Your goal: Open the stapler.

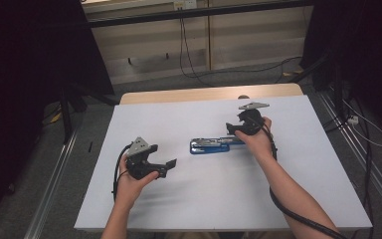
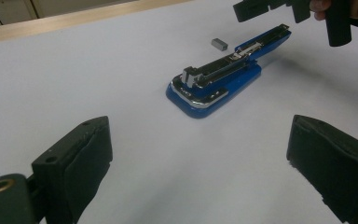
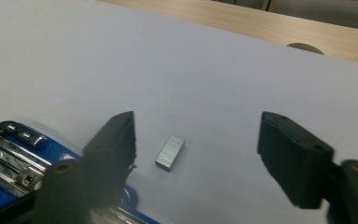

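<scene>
A blue stapler (image 1: 210, 145) lies opened out flat on the white sheet (image 1: 179, 199), its metal staple channel exposed (image 2: 216, 74). A small grey block of staples (image 3: 170, 151) rests on the sheet just beyond the stapler, also seen as the staple block (image 2: 219, 43). My right gripper (image 3: 196, 156) hangs open over it, the block lying between its jaws and below them; this right gripper (image 1: 234, 129) sits at the stapler's right end. My left gripper (image 1: 169, 167) is open and holds nothing, left of and nearer than the stapler; in its own view the left gripper (image 2: 198, 163) faces the stapler.
The white sheet covers a wooden table whose far edge (image 1: 209, 93) shows a round hole (image 3: 304, 47). Cables (image 1: 189, 59) trail over the floor behind the table. Metal rails (image 1: 54, 189) run along both sides of the table.
</scene>
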